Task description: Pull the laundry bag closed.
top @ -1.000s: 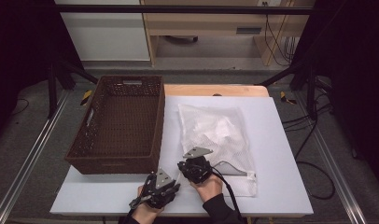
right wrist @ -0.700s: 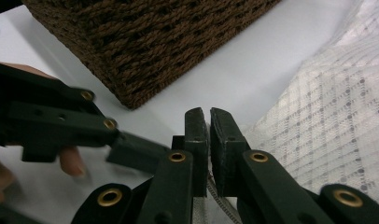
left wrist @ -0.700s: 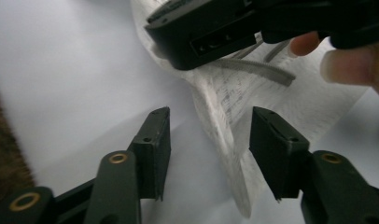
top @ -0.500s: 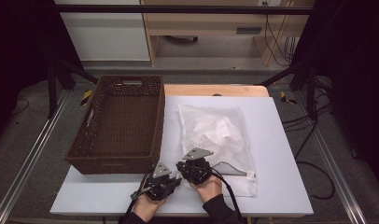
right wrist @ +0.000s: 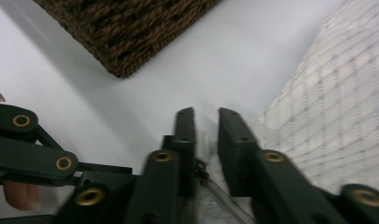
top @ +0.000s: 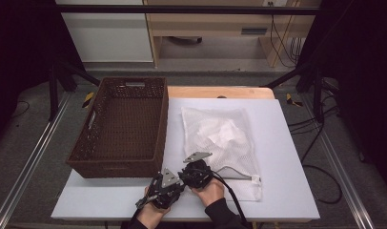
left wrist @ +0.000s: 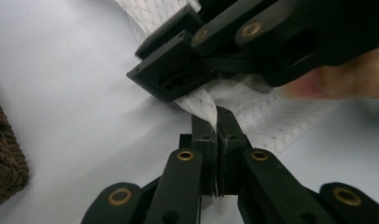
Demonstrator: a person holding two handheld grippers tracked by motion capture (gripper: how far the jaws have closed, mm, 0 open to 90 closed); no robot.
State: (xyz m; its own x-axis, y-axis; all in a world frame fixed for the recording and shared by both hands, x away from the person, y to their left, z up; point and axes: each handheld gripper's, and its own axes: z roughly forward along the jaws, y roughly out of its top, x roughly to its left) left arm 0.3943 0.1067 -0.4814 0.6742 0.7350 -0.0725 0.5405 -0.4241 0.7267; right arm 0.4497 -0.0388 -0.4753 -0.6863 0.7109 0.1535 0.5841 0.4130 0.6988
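Two grippers: both bunched at the near left corner of the mesh bag, practically touching each other.
Basket [top: 119,129]: brown wicker, sits on the left of the white table [top: 282,138], looks empty from where I'm standing, just beside the bag.
Left gripper [left wrist: 216,122]: clamped tight on the mesh, you can see a fold of the netting pinched between the two black jaws in the left gripper view. In the high view it's the one at [top: 164,187].
Right gripper [right wrist: 207,122]: jaws stand a little apart with a narrow gap, sitting right at the bag's edge. Something thin with a small dark bit (zip end maybe?) lies in the gap lower down, too blurry to call, so honestly can't tell if it has hold of anything. High view has it at [top: 195,172].
Mesh bag [top: 220,143]: white net laundry-type bag, lying flat on the table right of the basket, with crumpled white cloth inside near the far end.
Handling guess: light, totally floppy, nothing fragile. It'll sag and fold the moment it's lifted, contents will slide to the low end. Mesh gives decent bite, not slippery.
Where to grab: hem or corner at the near end, like now.
Long axis: runs away from the person, slightly angled, zippered end nearest the hands I think.
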